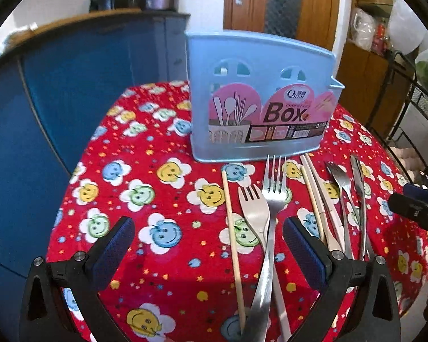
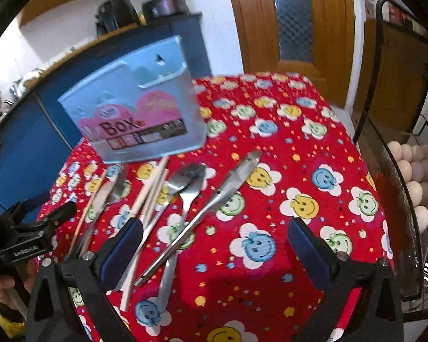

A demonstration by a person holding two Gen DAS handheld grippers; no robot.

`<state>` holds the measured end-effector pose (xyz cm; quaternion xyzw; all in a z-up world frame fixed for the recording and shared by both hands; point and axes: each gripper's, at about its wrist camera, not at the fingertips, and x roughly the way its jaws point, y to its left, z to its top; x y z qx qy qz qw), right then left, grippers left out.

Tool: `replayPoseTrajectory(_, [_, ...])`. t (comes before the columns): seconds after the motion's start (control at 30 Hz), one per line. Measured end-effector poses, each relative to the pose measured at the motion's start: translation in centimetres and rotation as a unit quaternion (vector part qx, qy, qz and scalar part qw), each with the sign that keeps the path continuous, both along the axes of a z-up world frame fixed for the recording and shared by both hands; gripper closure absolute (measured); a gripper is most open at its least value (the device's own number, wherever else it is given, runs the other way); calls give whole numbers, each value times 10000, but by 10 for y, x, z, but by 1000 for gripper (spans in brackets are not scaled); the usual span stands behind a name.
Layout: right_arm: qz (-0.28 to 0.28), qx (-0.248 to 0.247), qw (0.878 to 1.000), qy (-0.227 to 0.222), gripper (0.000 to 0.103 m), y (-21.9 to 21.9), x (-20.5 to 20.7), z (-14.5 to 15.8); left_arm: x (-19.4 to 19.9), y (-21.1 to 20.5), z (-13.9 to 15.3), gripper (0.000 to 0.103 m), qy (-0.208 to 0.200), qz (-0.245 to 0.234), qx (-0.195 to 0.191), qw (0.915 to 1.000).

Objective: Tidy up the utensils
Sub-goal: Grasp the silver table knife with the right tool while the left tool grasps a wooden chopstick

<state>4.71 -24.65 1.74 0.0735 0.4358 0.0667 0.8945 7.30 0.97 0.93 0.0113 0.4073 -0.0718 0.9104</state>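
Note:
A light blue utensil box [image 1: 259,97] labelled "Box" stands at the back of the red smiley tablecloth [image 1: 162,171]; it also shows in the right wrist view [image 2: 139,119]. In front of it lie two crossed forks [image 1: 271,199], chopsticks [image 1: 232,228], a pale knife [image 1: 325,199], a third fork [image 1: 341,182] and a steel knife [image 1: 359,188]. My left gripper [image 1: 208,245] is open above the crossed forks' handles. My right gripper [image 2: 214,248] is open; the steel knife [image 2: 214,199] and a fork [image 2: 185,188] lie between its fingers, below them.
A blue cabinet [image 1: 71,85] stands left of the table, a wooden door [image 1: 279,2] behind it. A black wire rack holding eggs [image 2: 411,171] is close on the right. The table drops off at its left and right edges.

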Motion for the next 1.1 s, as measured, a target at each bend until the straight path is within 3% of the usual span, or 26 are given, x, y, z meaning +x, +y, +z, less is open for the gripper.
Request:
replayPoseTrajectory(0.17, [113,70,9985,526,1,-3,20,-1,19,3,-5,4,447,29,34,9990])
replayPoseTrajectory(0.4, [284,205,9931,1116,24,-3,41,-10,37,10,-16,21,1000,-16,13,9950])
replayPoseTrajectory(0.53, [268,291,9889,1432,30,-6,52,-18,42,10,-25,22,1195,-91,153,9927])
replayPoseTrajectory(0.97, [161,56,9819,1888,36,2,73,-23,64,9,-28,23,1180,-697,411,9897])
replayPoseTrajectory(1.1, [56,15,9784,2065,40,5,79,-24,71,9,-27,28,1214,-930,401,9874])
